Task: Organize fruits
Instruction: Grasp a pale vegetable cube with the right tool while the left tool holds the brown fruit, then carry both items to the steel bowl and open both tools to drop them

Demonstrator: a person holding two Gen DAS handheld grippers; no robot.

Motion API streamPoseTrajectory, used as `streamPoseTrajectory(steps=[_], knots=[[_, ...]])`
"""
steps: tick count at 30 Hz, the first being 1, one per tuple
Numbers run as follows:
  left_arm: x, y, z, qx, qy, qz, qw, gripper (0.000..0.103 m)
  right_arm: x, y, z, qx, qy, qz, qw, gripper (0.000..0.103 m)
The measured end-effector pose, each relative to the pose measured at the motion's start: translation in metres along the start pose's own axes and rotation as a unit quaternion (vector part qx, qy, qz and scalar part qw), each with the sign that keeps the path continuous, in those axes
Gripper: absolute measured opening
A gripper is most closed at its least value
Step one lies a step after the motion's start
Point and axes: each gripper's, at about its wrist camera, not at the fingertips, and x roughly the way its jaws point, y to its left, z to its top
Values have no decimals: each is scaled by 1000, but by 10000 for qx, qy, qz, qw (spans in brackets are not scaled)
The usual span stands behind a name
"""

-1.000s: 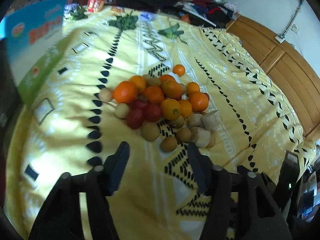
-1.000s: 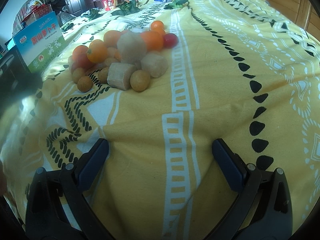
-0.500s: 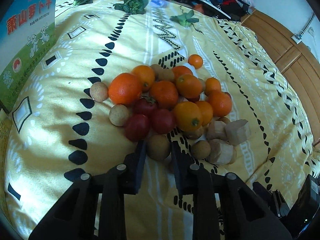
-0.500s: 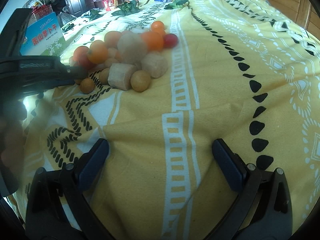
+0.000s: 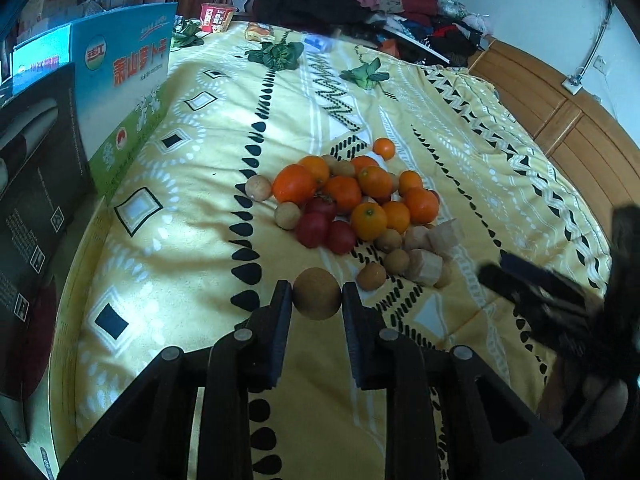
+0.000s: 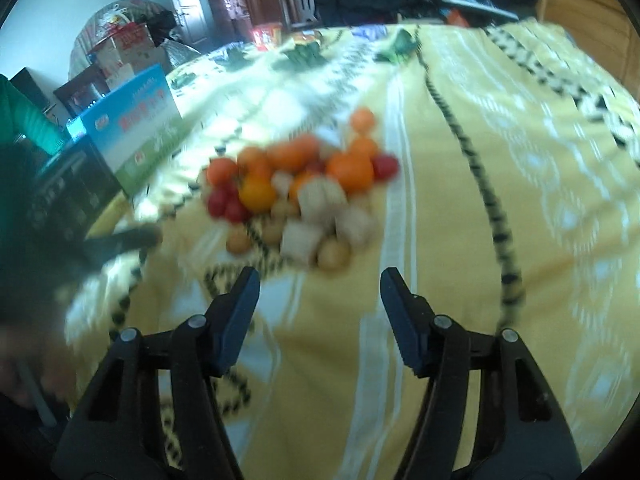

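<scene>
A pile of fruit (image 5: 352, 204) lies on the yellow patterned bedspread (image 5: 192, 208): oranges, red tomatoes, small brown round fruits and pale cut chunks (image 5: 428, 264). My left gripper (image 5: 316, 298) is shut on one small brown round fruit (image 5: 317, 293) and holds it above the bedspread, just in front of the pile. My right gripper (image 6: 320, 286) is open and empty, a short way in front of the pile (image 6: 296, 188), which is blurred in the right wrist view. The right gripper also shows at the right edge of the left wrist view (image 5: 532, 284).
A blue and green carton (image 5: 124, 84) and a black box (image 5: 36, 184) stand at the bed's left edge. Green leafy vegetables (image 5: 276, 54) and snack packets lie at the far end. A wooden headboard (image 5: 580, 136) runs along the right.
My left gripper closed on a brown fruit at the pile's near edge and lifted it back from the pile. My right gripper rose and narrowed slightly, staying open.
</scene>
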Motion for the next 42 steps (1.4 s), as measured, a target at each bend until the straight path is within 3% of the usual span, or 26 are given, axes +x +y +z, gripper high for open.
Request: streamPoseTrajectory(steps=[4,7,8,9,10,15,23,28,34,38,42], knots=[[-2,-3,6,-27,-25,-125,9999,25,32,6,23,-294,259,14,9992,64],[-2,-4,10,-15,-19,-154,9999,25,49,11,28,-549,397,-221,9975,62],[-2,-4,10,-12,-26,-149,9999,25,54,11,27,-591,482,-290,9967,57],[-3,-4,11,-24,-37,-156,9999,25,57,9,26,-585,579,-336,9960,40],[-5,-4,12,-41,-66,-169,9998,25,59,5,24,-491,687,-265,9961,36],[-27,-4,17,-60,-252,-193,9995,25,32,7,22,-332,406,-226,9984,36],[-132,22,33,-159,-1171,78,9930,25,-31,69,53,-607,-341,248,9973,36],[-208,74,25,-590,-1670,624,9822,25,-65,135,78,-860,-703,901,9897,36],[-284,171,-10,-1422,-1976,1596,9567,25,-80,246,89,-1475,-784,1762,9701,36],[-307,241,-36,-2094,-1826,2094,9375,25,-67,320,81,-1855,-491,2277,9546,36],[-302,283,-58,-2526,-1527,2195,9299,25,-45,373,60,-2117,-50,2656,9406,36]])
